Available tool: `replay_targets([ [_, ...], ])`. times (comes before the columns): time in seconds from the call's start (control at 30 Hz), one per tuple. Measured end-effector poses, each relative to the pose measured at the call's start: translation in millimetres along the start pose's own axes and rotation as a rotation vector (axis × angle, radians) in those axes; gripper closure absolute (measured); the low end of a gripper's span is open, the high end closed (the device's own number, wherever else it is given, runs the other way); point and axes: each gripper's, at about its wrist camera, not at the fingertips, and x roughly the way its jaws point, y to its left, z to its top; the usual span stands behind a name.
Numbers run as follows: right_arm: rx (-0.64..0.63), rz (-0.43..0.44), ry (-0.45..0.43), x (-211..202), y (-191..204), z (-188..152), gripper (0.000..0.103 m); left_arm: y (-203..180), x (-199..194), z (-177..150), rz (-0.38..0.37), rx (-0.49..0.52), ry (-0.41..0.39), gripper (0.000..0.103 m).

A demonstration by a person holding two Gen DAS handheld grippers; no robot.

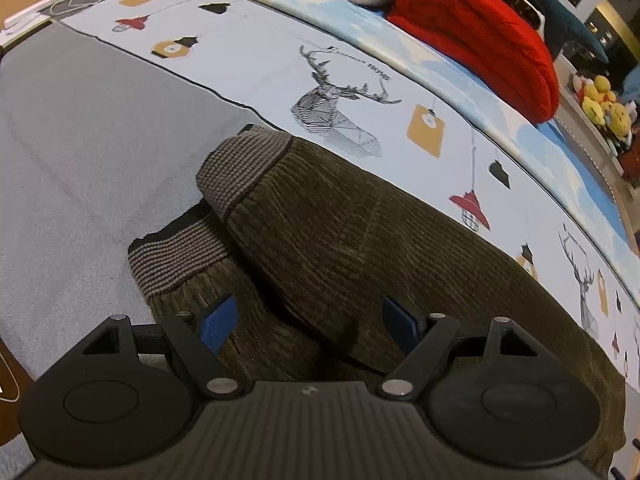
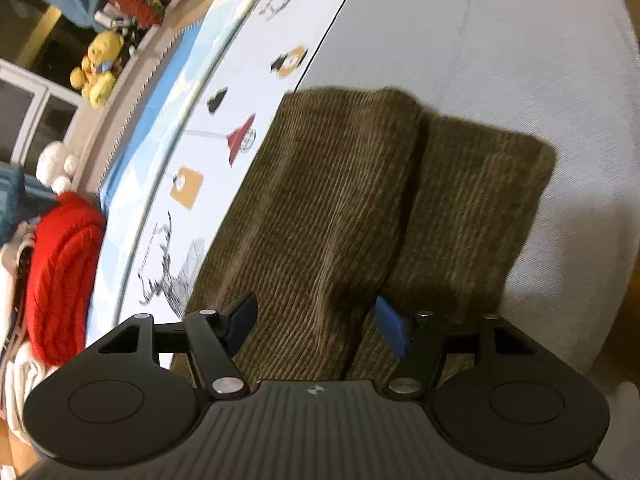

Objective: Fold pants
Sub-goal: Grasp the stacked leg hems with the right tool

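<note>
Olive-brown corduroy pants (image 1: 340, 232) lie flat on the grey bed cover, the two legs side by side. In the left wrist view the striped knit cuffs (image 1: 244, 168) point away from me. My left gripper (image 1: 308, 324) is open, hovering just above the legs near the cuffs, holding nothing. In the right wrist view the pants (image 2: 320, 208) show their other end, with a crease between the two halves. My right gripper (image 2: 316, 324) is open and empty, just above the fabric over that crease.
A printed sheet (image 1: 360, 80) with deer and lamp drawings runs along the pants' far side. A folded red blanket (image 1: 480, 32) and beige bedding sit beyond it. Yellow plush toys (image 2: 98, 68) sit on a ledge. The grey cover (image 1: 100, 140) lies left of the cuffs.
</note>
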Motion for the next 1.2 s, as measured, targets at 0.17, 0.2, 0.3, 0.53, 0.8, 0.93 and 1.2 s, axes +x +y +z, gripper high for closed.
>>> replay_targets([
  [0.17, 0.104, 0.027, -0.127, -28, -35, 21, 0.036, -14, -4, -7, -0.019, 0.058, -0.003, 0.019],
  [0.2, 0.132, 0.031, -0.142, -31, -43, 25, 0.036, -17, -4, -8, -0.017, 0.063, -0.006, 0.019],
  [0.3, 0.19, 0.052, -0.132, -29, -61, 40, 0.04, -21, 1, -7, -0.019, 0.052, 0.006, 0.019],
  [0.53, 0.144, 0.035, -0.093, 8, -40, 53, 0.048, -21, 19, -4, -0.001, -0.008, 0.045, 0.019],
  [0.8, -0.126, -0.143, -0.142, 61, 24, 41, 0.056, -15, 29, -5, 0.04, 0.005, 0.061, 0.019],
  [0.93, -0.484, 0.014, -0.046, 68, 69, 7, 0.049, -11, 32, -3, 0.047, -0.016, 0.064, 0.019],
  [1.2, -0.066, -0.039, -0.104, 38, -2, 54, 0.05, -12, 35, -5, 0.039, -0.016, 0.071, 0.019],
])
